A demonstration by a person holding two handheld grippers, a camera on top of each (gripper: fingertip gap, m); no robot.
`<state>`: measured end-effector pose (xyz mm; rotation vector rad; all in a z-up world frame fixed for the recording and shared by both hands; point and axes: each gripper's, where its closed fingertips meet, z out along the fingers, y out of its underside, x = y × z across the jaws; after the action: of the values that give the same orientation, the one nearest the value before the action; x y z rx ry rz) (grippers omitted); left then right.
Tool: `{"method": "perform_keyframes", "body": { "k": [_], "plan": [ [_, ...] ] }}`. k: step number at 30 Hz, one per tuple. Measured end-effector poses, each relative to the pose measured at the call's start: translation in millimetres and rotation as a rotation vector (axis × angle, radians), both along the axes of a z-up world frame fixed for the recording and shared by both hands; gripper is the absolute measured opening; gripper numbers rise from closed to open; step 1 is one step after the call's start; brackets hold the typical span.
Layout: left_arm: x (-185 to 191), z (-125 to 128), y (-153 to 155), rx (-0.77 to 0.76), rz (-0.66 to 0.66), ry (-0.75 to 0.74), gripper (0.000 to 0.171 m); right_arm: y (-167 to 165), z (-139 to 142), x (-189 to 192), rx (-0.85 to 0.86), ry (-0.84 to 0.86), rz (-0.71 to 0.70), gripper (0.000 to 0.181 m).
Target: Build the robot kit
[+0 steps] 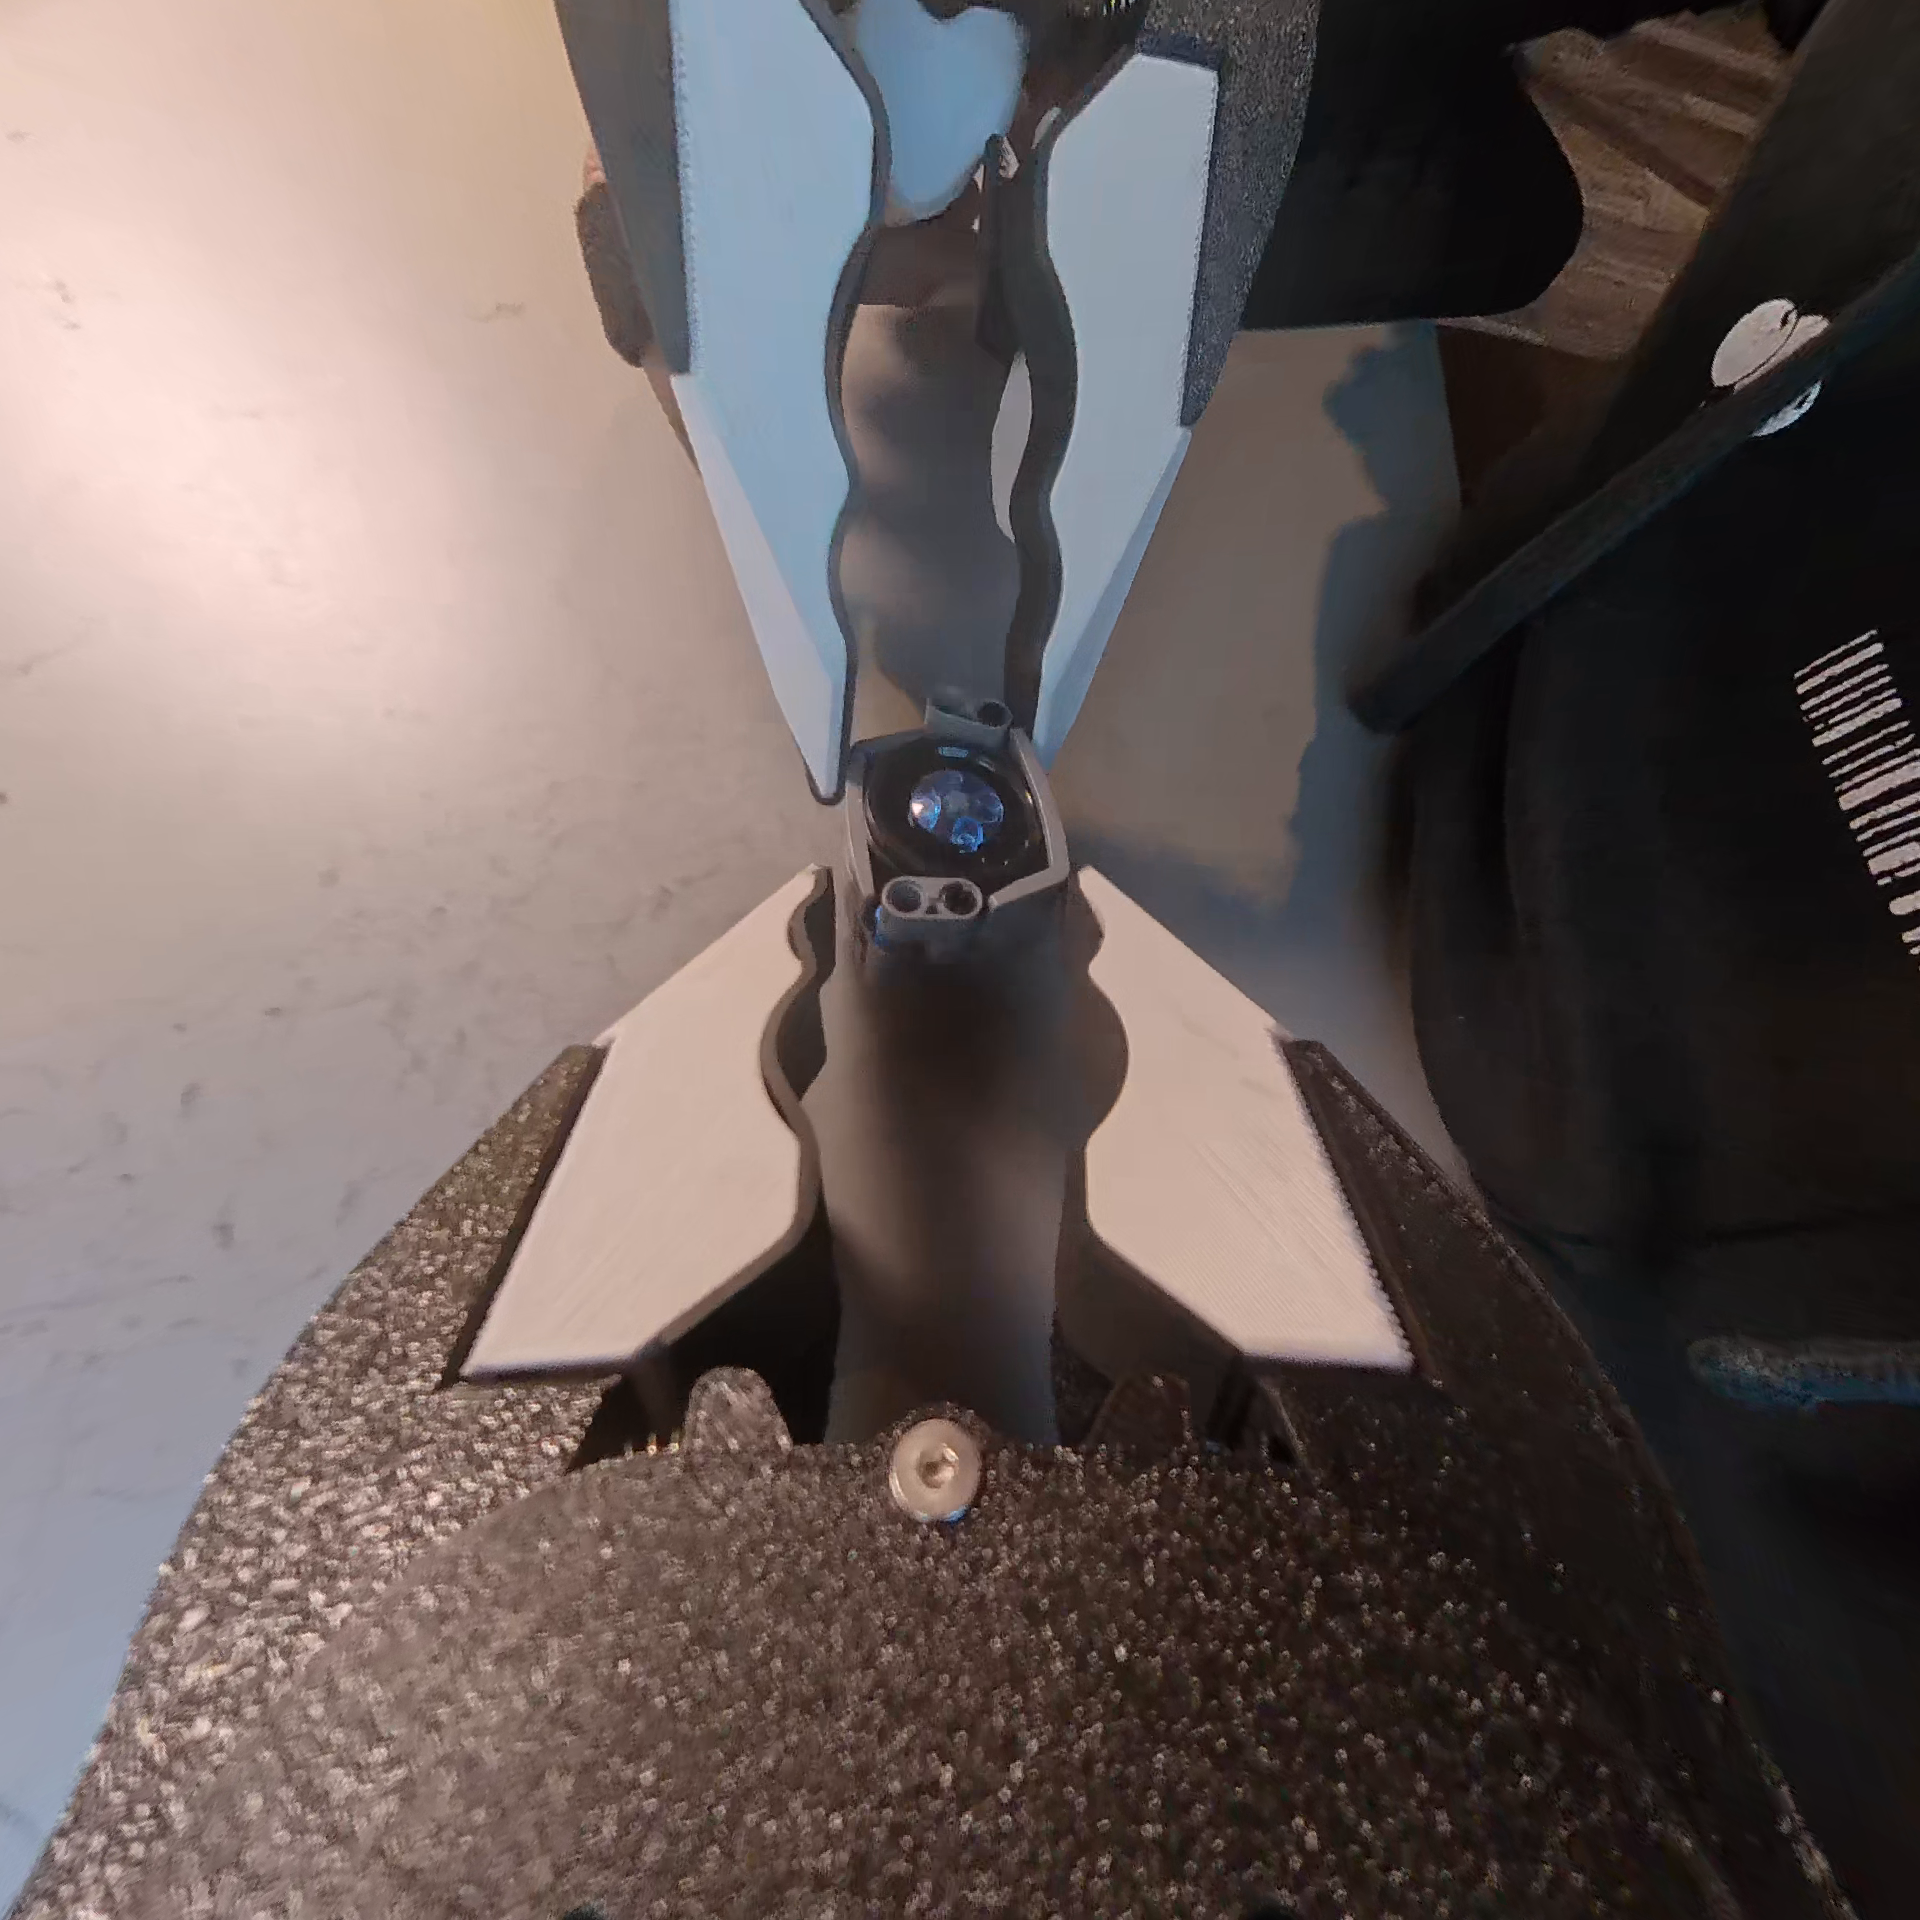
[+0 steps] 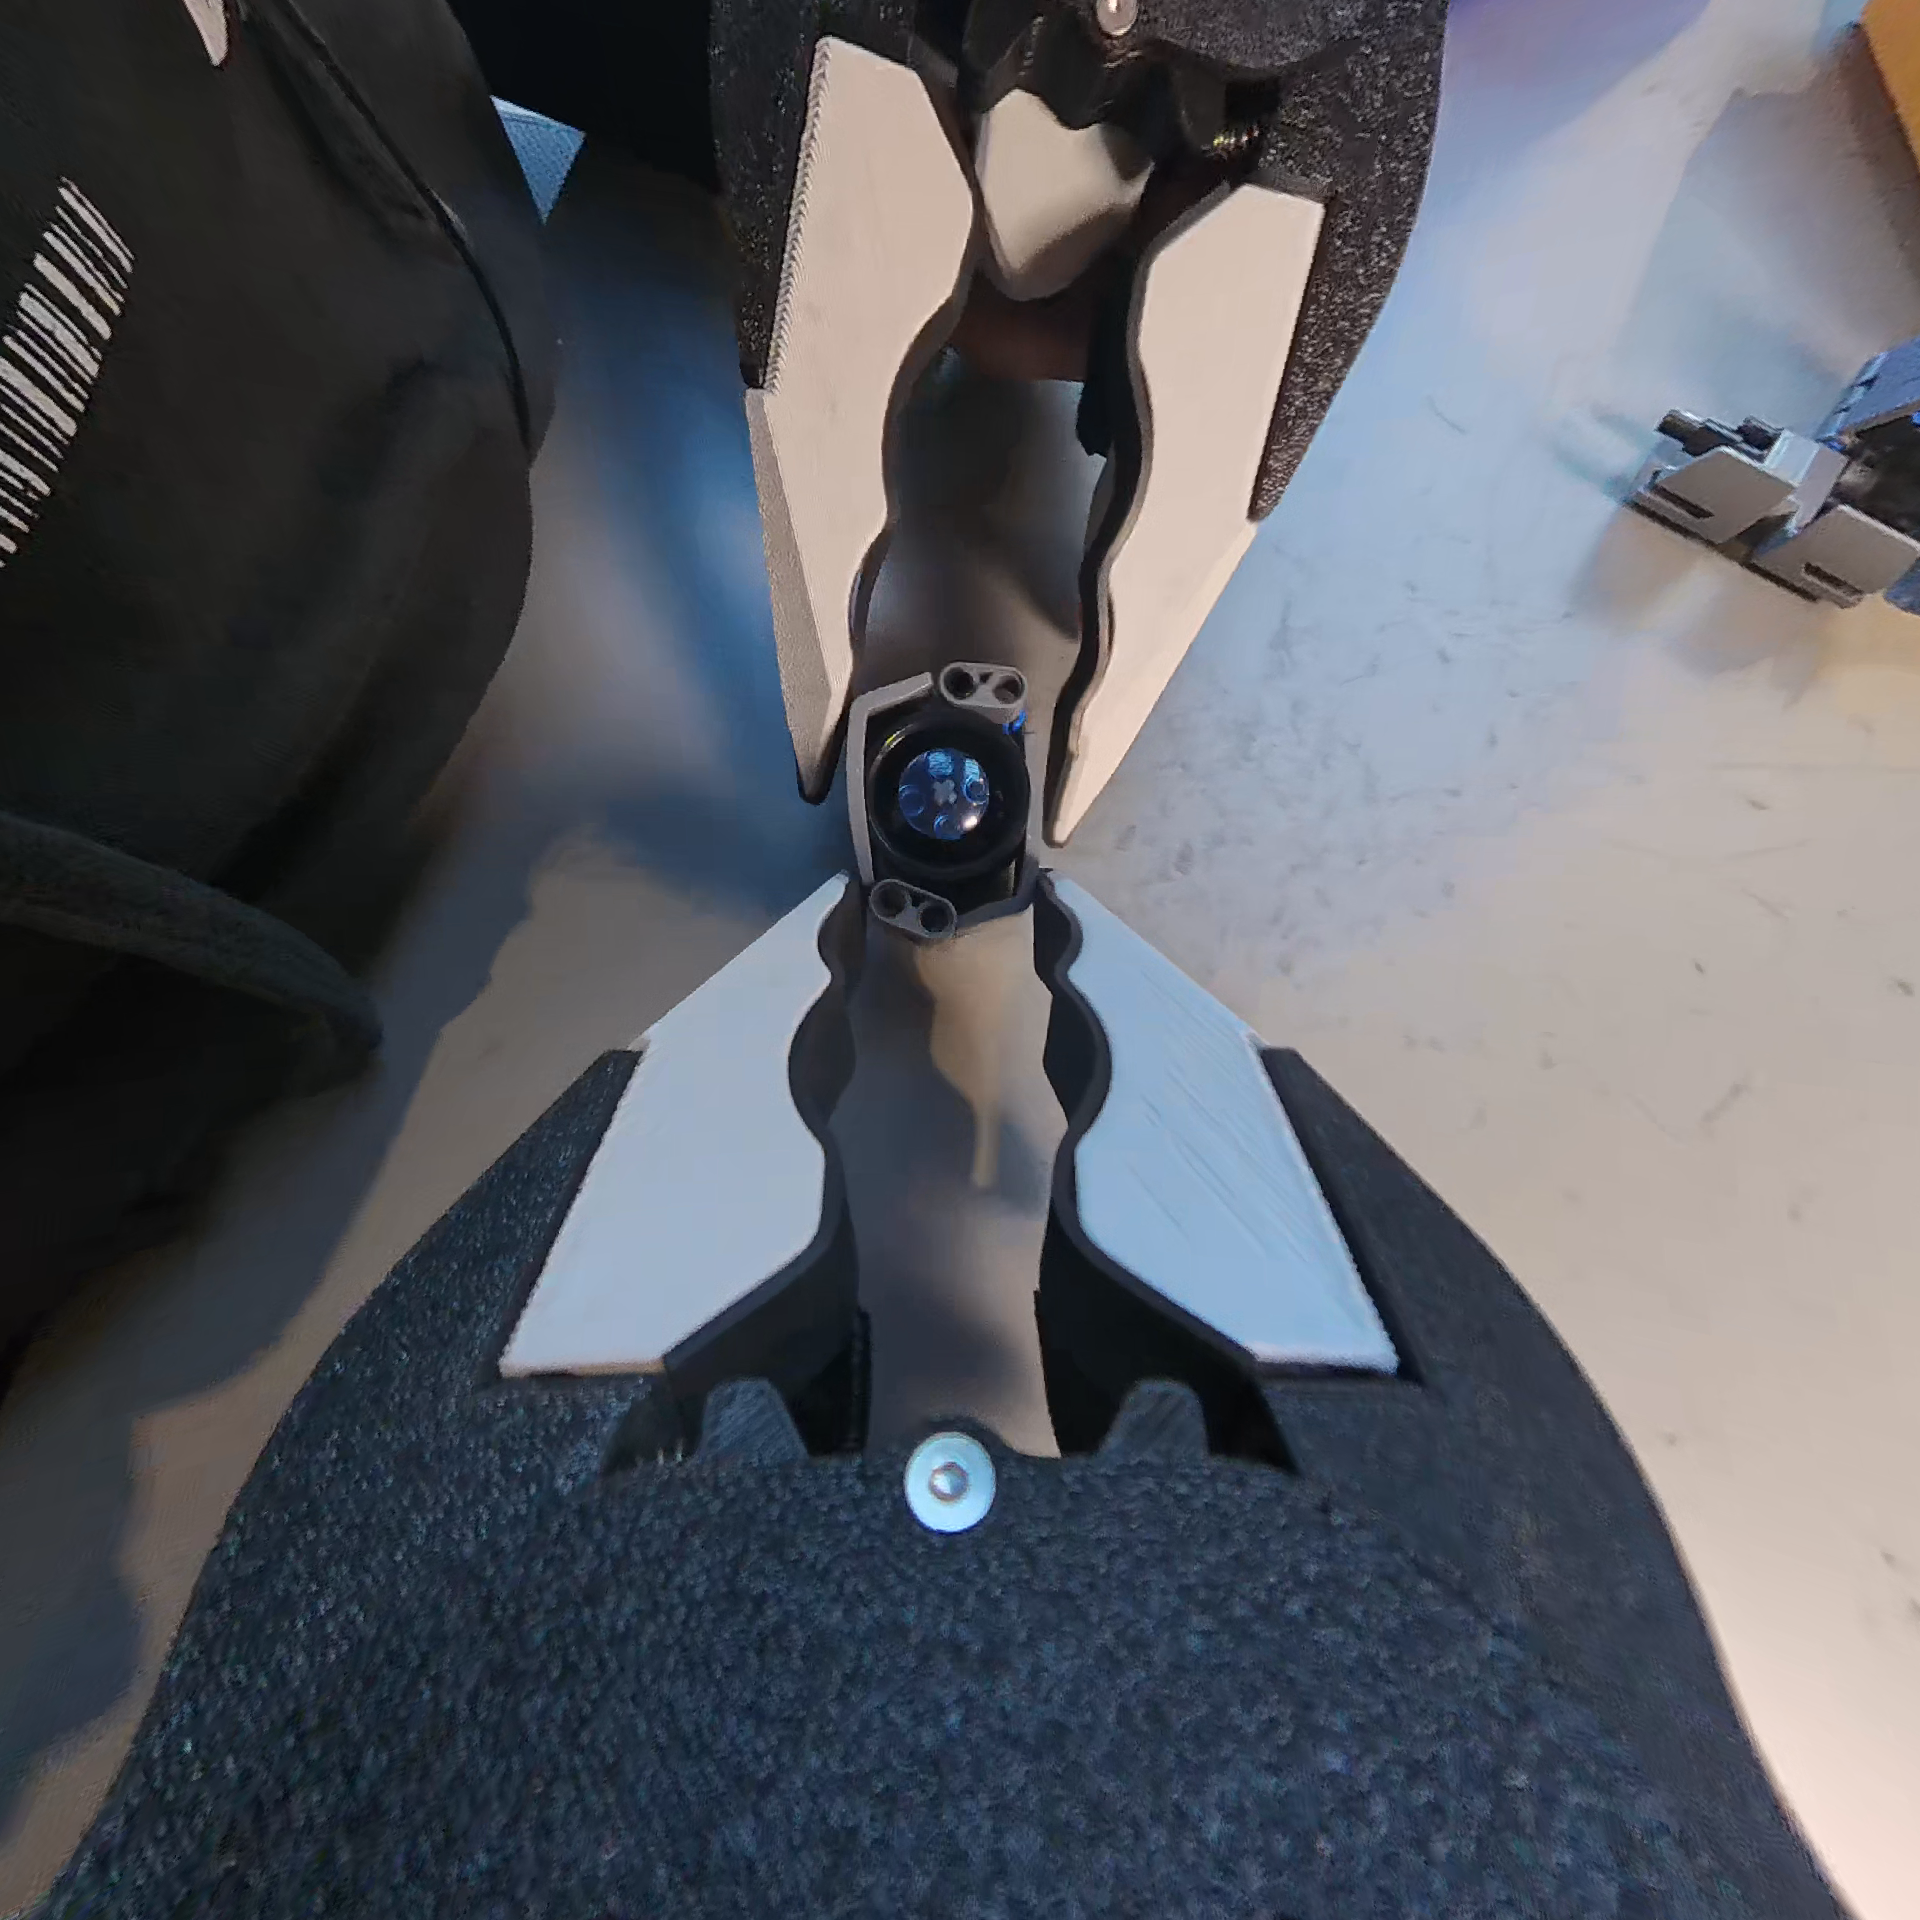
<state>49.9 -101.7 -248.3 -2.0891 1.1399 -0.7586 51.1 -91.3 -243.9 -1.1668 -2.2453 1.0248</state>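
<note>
A small grey and black brick-built piece [image 1: 951, 821] with a round translucent blue stud in its middle hangs above the pale table, held between two facing grippers. My left gripper [image 1: 951, 883] reaches in from the bottom of the left wrist view, its grey fingers closed on the piece's near end. My right gripper [image 1: 935, 784] comes from the top and clamps the far end. In the right wrist view the same piece [image 2: 940, 795] sits between my right gripper [image 2: 943, 883] below and my left gripper [image 2: 943, 810] above.
A black fabric bag [image 1: 1662, 883] with white print lies close beside the grippers; it also shows in the right wrist view [image 2: 208, 520]. A grey brick assembly [image 2: 1787, 499] lies on the white marbled table [image 2: 1455, 935] at the far right. Left and right tips are no more than a few centimetres apart.
</note>
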Motion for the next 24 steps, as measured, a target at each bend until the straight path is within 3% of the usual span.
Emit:
{"method": "perform_keyframes", "body": {
  "k": [8,15,21,24],
  "plan": [
    [2.0,-1.9,-1.4,0.038,-0.03,0.027,0.04,-2.4,-0.1,0.0,-0.023,0.007,-0.044,0.03],
    [1.7,-2.1,0.7,0.055,0.038,0.029,0.039,5.5,13.8,9.1,-0.02,0.076,-0.222,0.034],
    [2.9,-3.5,4.2,0.091,0.076,0.06,0.038,1.9,15.7,10.1,-0.002,0.108,-0.356,0.013],
    [2.5,-3.7,4.4,0.082,0.082,0.05,0.038,1.4,15.9,9.5,0.013,0.112,-0.363,0.012]
  ]
}}
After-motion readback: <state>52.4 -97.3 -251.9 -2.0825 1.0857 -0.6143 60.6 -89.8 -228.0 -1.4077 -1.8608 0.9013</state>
